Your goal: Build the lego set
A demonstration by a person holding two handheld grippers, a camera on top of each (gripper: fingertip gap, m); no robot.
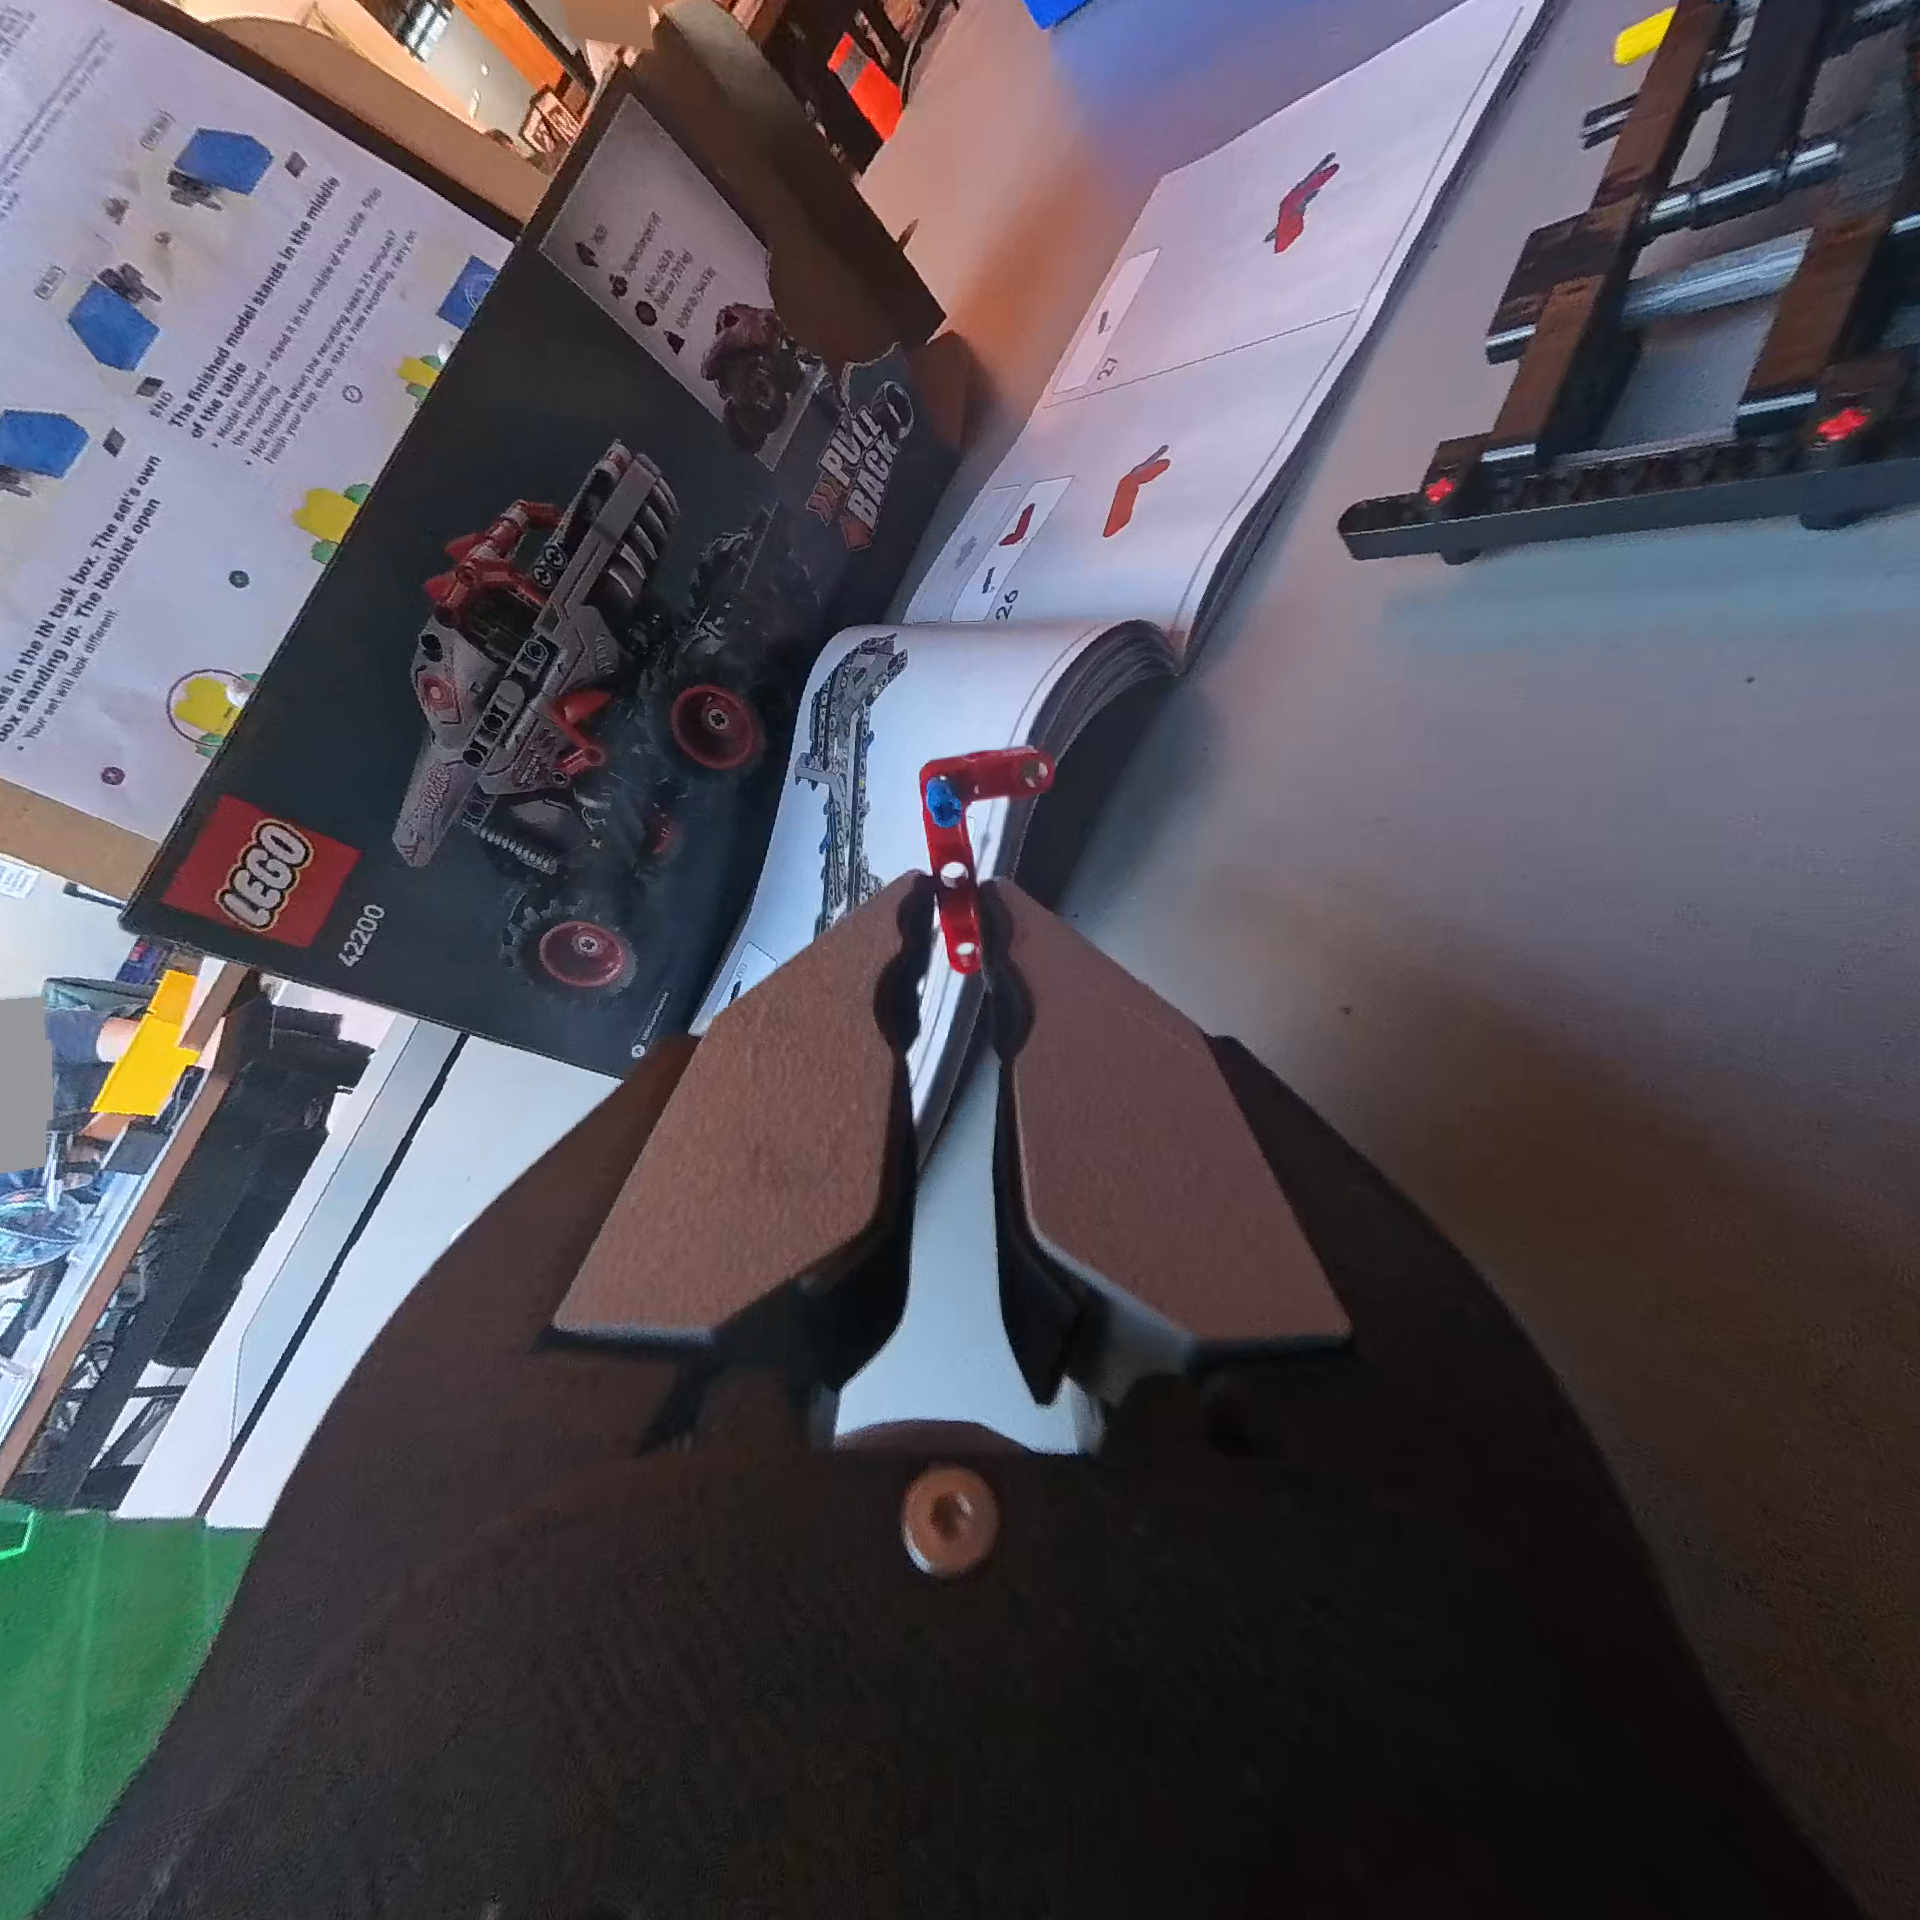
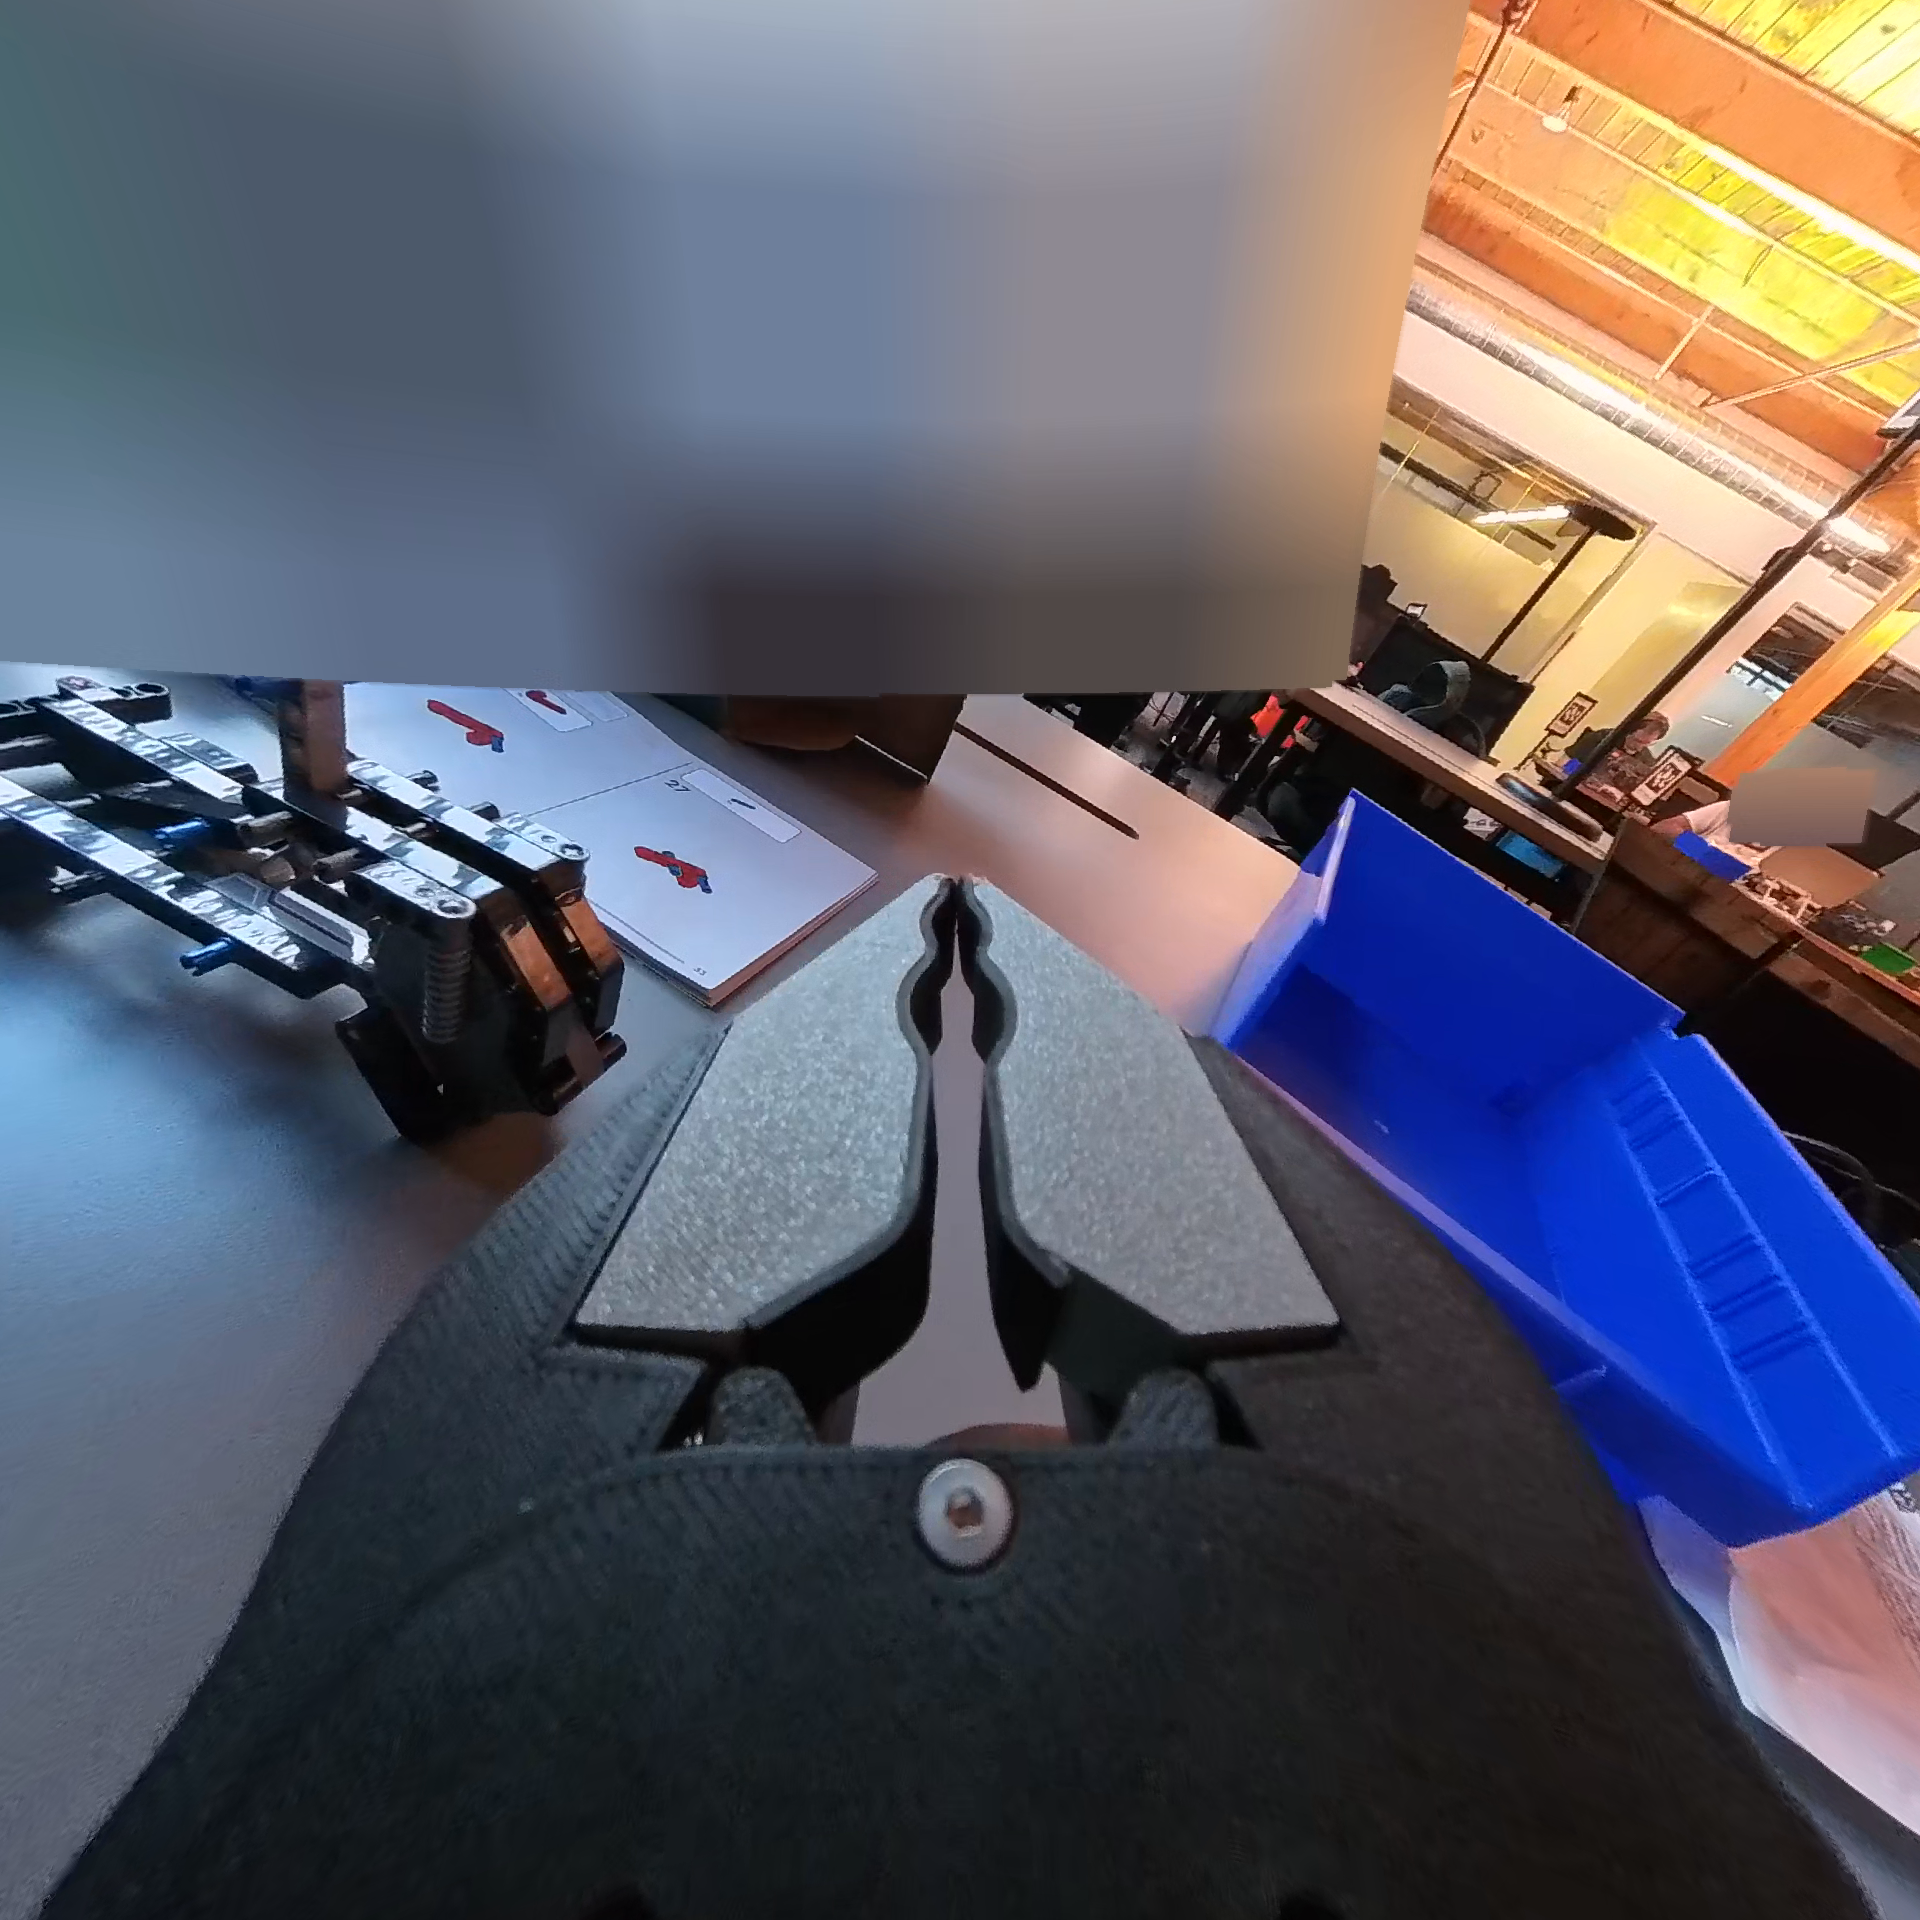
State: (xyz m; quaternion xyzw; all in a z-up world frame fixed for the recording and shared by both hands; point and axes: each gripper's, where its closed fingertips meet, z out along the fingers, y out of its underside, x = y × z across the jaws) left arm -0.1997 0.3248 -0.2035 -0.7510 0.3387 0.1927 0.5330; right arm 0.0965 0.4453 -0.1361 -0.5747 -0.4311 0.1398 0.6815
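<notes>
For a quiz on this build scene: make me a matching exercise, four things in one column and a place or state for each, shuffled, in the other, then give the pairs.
Things:
1. red angled beam
2. blue bin
3. black chassis
4. right gripper

Places or states:
A. shut, holding nothing
B. standing on the table beside the open instruction booklet
C. pinched in the left gripper, a blue pin in it
D. on the table's right side, nothing visible inside

Pairs: 1-C, 2-D, 3-B, 4-A
</notes>
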